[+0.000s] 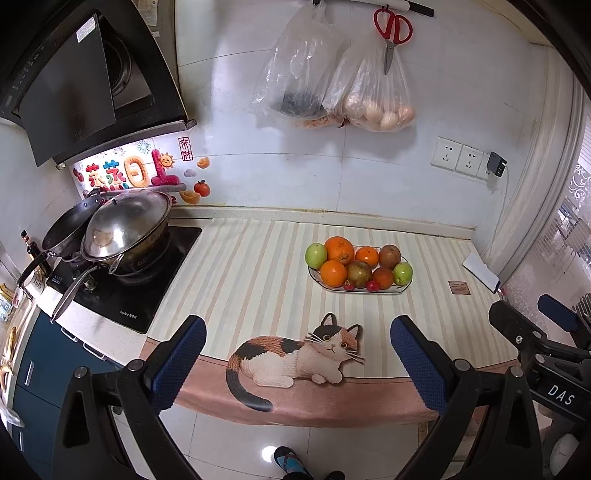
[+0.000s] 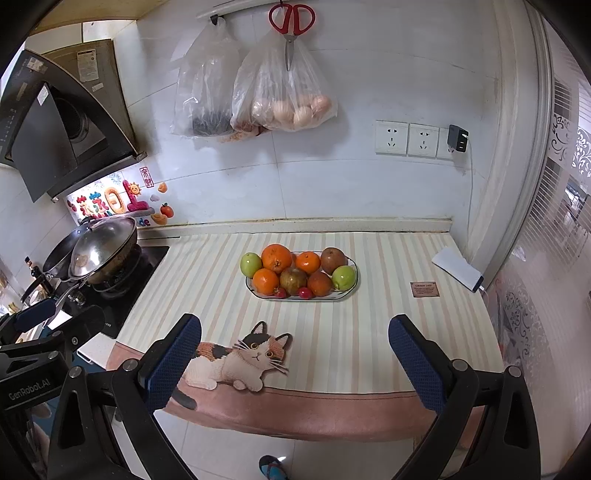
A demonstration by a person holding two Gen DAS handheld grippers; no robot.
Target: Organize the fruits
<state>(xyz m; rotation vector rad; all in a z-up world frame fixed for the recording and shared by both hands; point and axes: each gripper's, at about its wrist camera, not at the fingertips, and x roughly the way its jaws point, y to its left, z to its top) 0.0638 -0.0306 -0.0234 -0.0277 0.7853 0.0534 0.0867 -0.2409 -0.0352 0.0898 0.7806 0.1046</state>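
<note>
An oval white plate (image 1: 402,288) (image 2: 351,290) stands on the striped counter cloth, piled with fruit: several oranges (image 1: 340,250) (image 2: 276,257), two green apples (image 1: 316,255) (image 2: 250,264), brownish fruits (image 1: 359,273) (image 2: 293,280) and small red ones (image 1: 372,285) (image 2: 305,293). My left gripper (image 1: 295,363) is open and empty, held off the counter's front edge, well short of the plate. My right gripper (image 2: 294,363) is open and empty at the same distance. The right gripper also shows at the right edge of the left wrist view (image 1: 532,325), and the left gripper shows at the left edge of the right wrist view (image 2: 55,321).
A stove (image 1: 122,284) with a lidded wok (image 1: 125,229) (image 2: 101,249) and pan sits left of the cloth. Plastic bags (image 1: 373,96) (image 2: 291,96) and red scissors (image 1: 392,29) (image 2: 291,26) hang on the wall. A white box (image 1: 480,271) (image 2: 458,268) lies at the counter's right end.
</note>
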